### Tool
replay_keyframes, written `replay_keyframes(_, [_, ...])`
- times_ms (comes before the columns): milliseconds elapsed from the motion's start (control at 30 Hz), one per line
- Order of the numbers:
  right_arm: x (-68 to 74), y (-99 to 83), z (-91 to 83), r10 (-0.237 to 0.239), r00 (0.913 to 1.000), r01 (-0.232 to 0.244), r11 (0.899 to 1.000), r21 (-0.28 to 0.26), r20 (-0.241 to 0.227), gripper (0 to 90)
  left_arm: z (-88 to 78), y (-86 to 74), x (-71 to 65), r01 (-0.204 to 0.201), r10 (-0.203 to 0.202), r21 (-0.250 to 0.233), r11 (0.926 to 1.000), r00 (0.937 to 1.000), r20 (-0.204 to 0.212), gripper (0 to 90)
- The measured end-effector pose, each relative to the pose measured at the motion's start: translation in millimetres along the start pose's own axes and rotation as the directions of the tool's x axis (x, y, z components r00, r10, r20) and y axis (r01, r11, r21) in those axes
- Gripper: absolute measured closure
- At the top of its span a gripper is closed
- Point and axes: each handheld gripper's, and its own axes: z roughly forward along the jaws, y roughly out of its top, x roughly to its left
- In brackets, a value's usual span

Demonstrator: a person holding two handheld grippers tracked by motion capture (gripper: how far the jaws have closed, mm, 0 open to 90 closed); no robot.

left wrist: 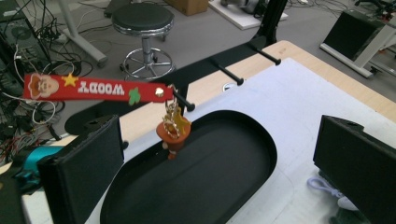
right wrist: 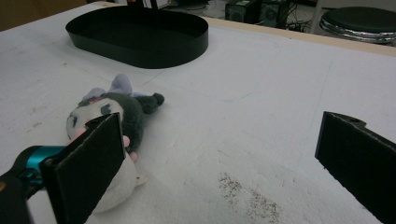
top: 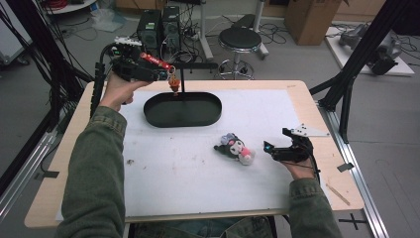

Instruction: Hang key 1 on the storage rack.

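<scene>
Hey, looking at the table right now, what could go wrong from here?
1. The left fingers stand wide apart with the strap beyond them, not between them. I cannot tell what holds it. Its charm hangs near the tray's far rim, so it might land on the rim or outside.
2. The plush lies against one finger of the open right gripper, not between them. Closing now may shove it aside.

I see a light wooden table point(top: 317, 106) with a white mat point(top: 198, 168) covering most of its top. On the mat, a black oval tray point(top: 183, 109) sits toward twelve o'clock, and a small plush toy point(top: 234, 148) lies toward three o'clock, well apart from the tray.
</scene>
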Motion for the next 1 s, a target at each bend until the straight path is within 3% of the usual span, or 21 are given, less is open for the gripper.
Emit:
replay_keyframes(400, [0.1,-0.2,-0.7,-0.002,1.0,0.002,1.0,0.001,-0.001,0.4,-15.3,-28.5,0.7,0.001,-0.001,-0.005,1.0,1.0,-0.008,2.1])
replay_keyframes(667, [0.3,-0.3,-0.8,-0.002,1.0,0.002,1.0,0.0,0.0,0.4,-31.5,-50.1,3.3,-0.01,0.01,-0.001,0.9999,0.9986,-0.052,2.2])
replay_keyframes(1000, [0.7,-0.4,-2.2,0.009,1.0,-0.009,1.0,-0.003,0.003,0.4,-45.1,-75.0,0.7,-0.017,0.017,0.009,0.9998,0.9977,-0.066,2.1])
